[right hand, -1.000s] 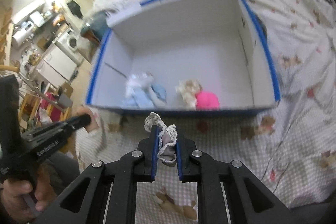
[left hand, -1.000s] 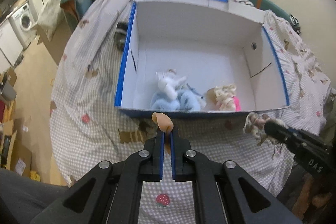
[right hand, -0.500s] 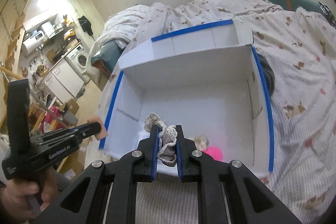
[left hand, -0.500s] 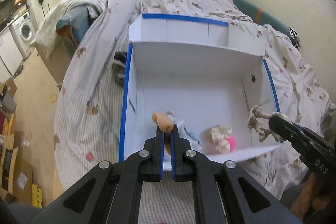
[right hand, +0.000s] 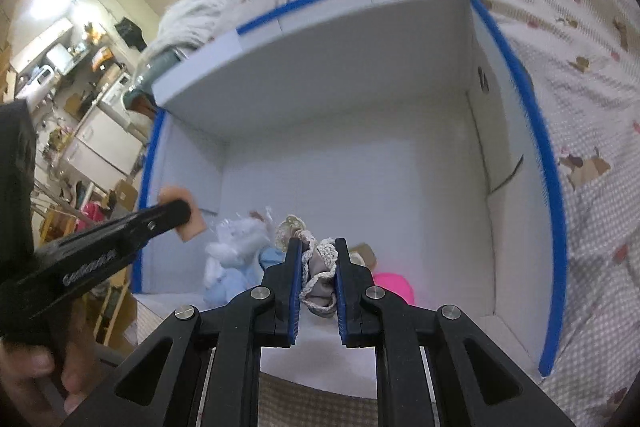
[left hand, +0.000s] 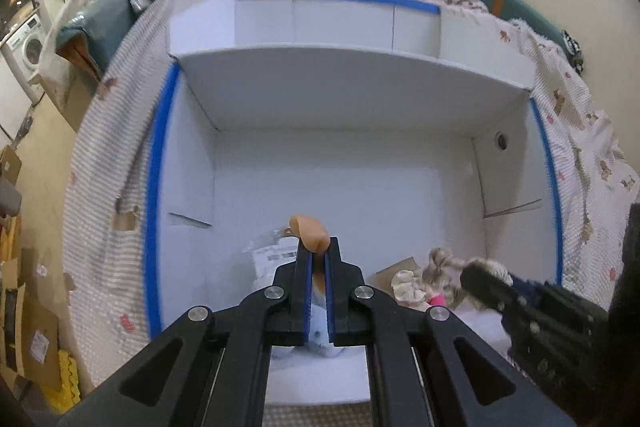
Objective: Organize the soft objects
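Grey crocheted cloth (right hand: 318,273) bunches in right gripper (right hand: 317,247); left gripper (left hand: 317,247) clamps tan sponge (left hand: 310,231).

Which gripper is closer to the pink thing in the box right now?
Right. The right gripper, shut on a crocheted piece, hangs almost directly over the pink toy. The left gripper, holding an orange piece, sits farther off, above the light blue plush.

A washing machine (left hand: 30,45) stands left of the patterned bedspread (left hand: 576,131).
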The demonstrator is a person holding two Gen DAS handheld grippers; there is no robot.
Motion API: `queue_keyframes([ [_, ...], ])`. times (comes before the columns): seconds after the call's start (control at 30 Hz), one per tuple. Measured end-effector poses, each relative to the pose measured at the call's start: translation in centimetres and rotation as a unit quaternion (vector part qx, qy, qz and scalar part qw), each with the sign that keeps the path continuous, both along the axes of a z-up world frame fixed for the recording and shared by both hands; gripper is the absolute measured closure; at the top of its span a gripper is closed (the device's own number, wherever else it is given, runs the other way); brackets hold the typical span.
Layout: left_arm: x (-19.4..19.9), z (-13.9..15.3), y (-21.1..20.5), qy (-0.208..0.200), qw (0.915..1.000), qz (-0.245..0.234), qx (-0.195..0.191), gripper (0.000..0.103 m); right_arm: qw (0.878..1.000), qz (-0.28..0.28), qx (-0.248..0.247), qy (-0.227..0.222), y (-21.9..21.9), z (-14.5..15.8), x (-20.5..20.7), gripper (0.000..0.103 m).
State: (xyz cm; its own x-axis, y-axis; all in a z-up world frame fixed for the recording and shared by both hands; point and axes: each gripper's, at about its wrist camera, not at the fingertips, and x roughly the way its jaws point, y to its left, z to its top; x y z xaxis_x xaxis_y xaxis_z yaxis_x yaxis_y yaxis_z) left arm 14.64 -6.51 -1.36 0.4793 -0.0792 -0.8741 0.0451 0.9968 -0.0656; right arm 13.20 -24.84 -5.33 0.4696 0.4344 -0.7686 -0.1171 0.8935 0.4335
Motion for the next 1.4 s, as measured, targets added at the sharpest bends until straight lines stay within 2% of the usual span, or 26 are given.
queue_keyframes([
  [0.27, 1.5, -2.5, -1.7, 0.02, 0.9996, -0.019, -0.001, 0.097, 0.999, -0.013, -0.012, 0.03, -0.5, -1.5, 0.4, 0.087],
  [0.33, 1.5, -2.6, -1.9, 0.019, 0.9996, -0.018, 0.004, 0.09, 0.999, -0.018, -0.013, 0.035, -0.6, -1.6, 0.5, 0.087],
  [0.47, 1.5, -2.8, -2.0, 0.026, 0.9995, -0.016, 0.004, 0.085, 0.999, -0.026, -0.016, 0.033, -0.8, -1.6, 0.6, 0.087],
  [0.57, 1.3, -2.6, -2.2, 0.025, 0.9995, -0.019, 0.008, 0.066, 0.999, -0.032, -0.027, 0.024, -0.8, -1.4, 0.5, 0.087],
  [0.63, 1.0, -2.3, -2.1, 0.018, 0.9997, -0.013, 0.012, 0.043, 0.999, -0.036, -0.024, 0.021, -0.9, -1.3, 0.6, 0.087],
  [0.87, 0.2, -1.2, -0.1, 0.0, 0.9999, 0.011, 0.01, 0.041, 0.999, -0.038, -0.001, 0.02, -1.2, -1.2, 0.6, 0.084],
  [0.97, -0.5, -0.5, 0.7, -0.018, 0.9997, 0.011, 0.014, 0.041, 0.999, -0.04, 0.001, 0.011, -1.2, -0.8, 0.3, 0.071],
  [1.0, -0.7, -0.3, 0.9, -0.024, 0.9995, 0.011, 0.016, 0.041, 0.999, -0.044, 0.003, 0.008, -1.3, -0.7, 0.3, 0.052],
  [1.03, -0.9, -0.1, 1.2, -0.028, 0.9994, 0.012, 0.017, 0.041, 0.999, -0.051, 0.008, 0.004, -1.6, -0.5, 0.2, 0.024],
  [1.07, -1.1, 0.1, 1.5, -0.032, 0.9993, 0.013, 0.018, 0.041, 0.998, -0.061, 0.013, -0.002, -1.8, -0.4, 0.1, 0.017],
  [1.2, -1.8, 0.8, 2.4, -0.039, 0.999, 0.016, 0.015, 0.041, 0.997, -0.072, 0.024, -0.01, -2.2, 0.0, 0.2, 0.014],
  [1.4, -3.3, 1.2, 3.6, -0.036, 0.9989, 0.022, 0.02, 0.041, 0.997, -0.078, 0.013, -0.011, -2.2, 0.4, -0.4, 0.014],
])
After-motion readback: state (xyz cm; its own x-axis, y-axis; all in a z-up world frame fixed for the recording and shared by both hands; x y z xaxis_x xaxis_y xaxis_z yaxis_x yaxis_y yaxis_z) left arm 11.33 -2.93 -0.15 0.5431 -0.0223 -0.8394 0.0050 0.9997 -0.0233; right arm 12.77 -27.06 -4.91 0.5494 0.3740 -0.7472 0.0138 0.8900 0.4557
